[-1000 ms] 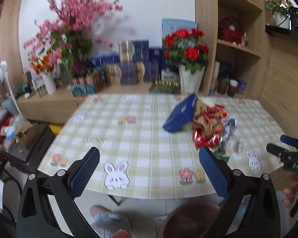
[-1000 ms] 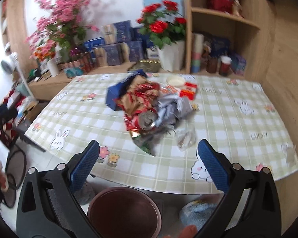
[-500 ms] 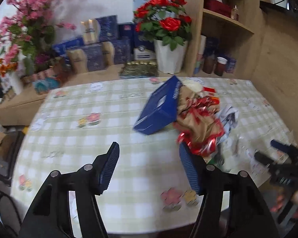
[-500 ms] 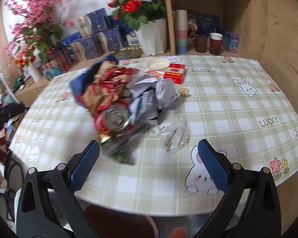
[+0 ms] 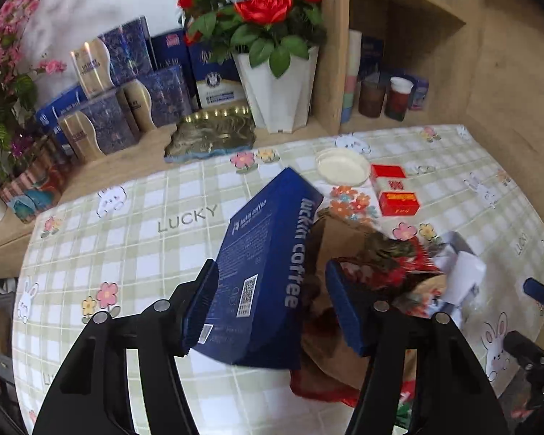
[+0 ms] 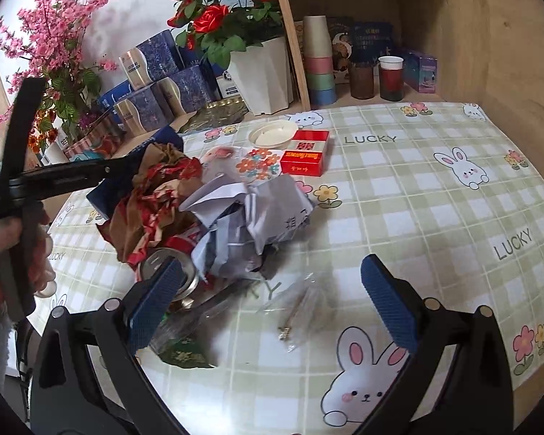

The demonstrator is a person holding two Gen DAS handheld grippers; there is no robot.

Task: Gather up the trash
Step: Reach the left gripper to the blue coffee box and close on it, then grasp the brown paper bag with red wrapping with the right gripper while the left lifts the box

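A trash pile lies on the checked tablecloth [image 6: 435, 195]. A blue coffee box [image 5: 261, 264] leans tilted on a crumpled brown and red paper bag [image 5: 344, 239]. My left gripper [image 5: 272, 304] straddles the box's near end. Its left pad meets the box's edge, while a gap with brown paper separates the right pad from the box. My right gripper [image 6: 272, 304] is open wide above a clear plastic wrapper [image 6: 301, 308]. A drink can [image 6: 170, 272] sits by its left pad, with crumpled white paper [image 6: 250, 217] just beyond.
A red cigarette pack [image 6: 304, 157] and a white lid [image 6: 272, 132] lie behind the pile. A white pot of red roses [image 5: 275, 90], blue gift boxes [image 5: 127, 83] and cups [image 6: 319, 61] line the shelf beyond. A hand [image 6: 3, 246] holds the left gripper.
My left gripper came forward over the table to the blue box and its jaws narrowed around it. My right gripper moved in lower toward the pile's near side, still wide.
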